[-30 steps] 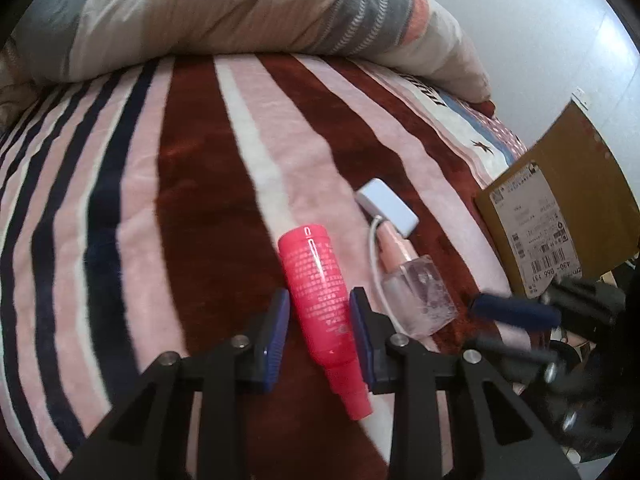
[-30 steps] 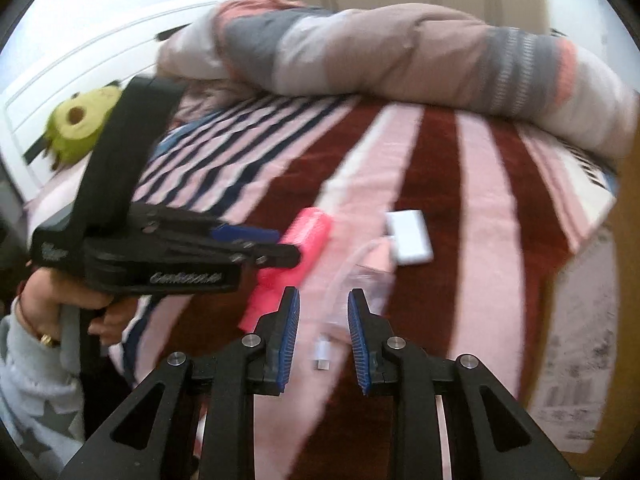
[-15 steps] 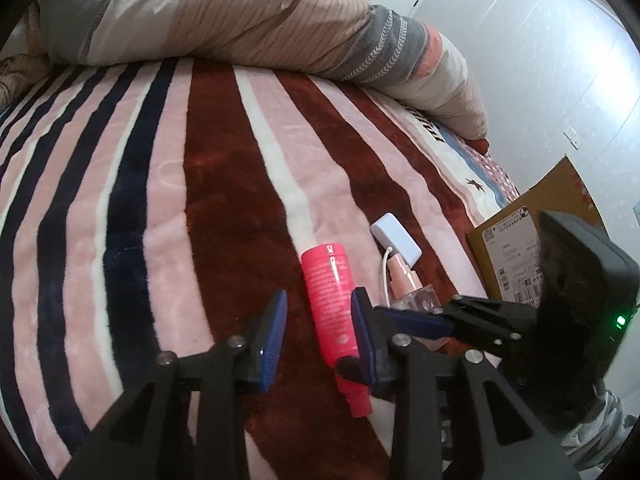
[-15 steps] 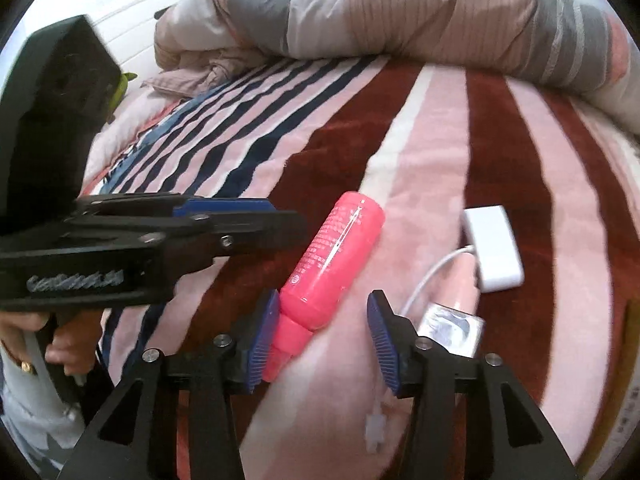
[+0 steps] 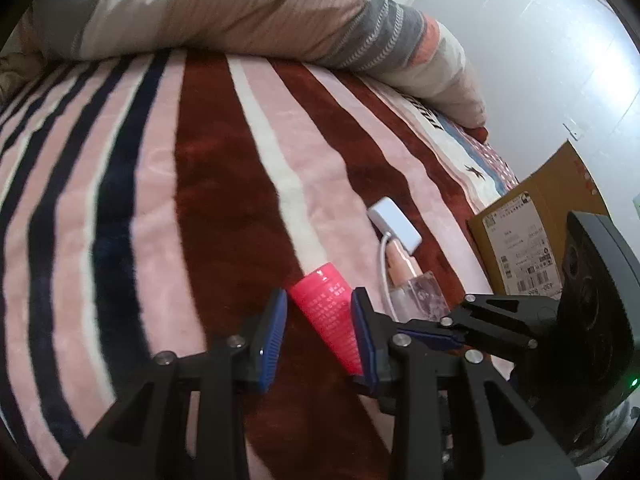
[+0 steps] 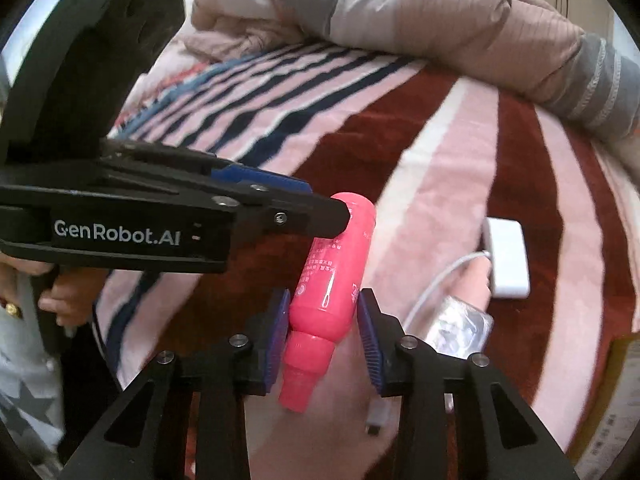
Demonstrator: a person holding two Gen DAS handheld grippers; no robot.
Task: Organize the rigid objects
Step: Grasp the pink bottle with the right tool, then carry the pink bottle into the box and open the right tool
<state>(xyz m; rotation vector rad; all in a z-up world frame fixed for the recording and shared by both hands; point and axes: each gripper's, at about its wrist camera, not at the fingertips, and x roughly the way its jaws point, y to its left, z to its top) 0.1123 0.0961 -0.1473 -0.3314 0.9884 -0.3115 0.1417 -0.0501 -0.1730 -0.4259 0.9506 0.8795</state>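
A pink bottle lies on the striped blanket; it also shows in the right wrist view. My left gripper is open with its blue pads on either side of the bottle's far end. My right gripper is open and straddles the bottle near its neck and cap. A clear perfume bottle with a pink cap and a white adapter with a cable lie just right of the pink bottle; both show in the right wrist view, the perfume bottle and the adapter.
A rolled duvet lies across the far end of the bed. A cardboard box with labels stands at the bed's right edge. The striped blanket covers the bed.
My right gripper has moved forward so its pads now bracket the bottle's neck end. My left gripper has shifted so the bottle sits between its pads.
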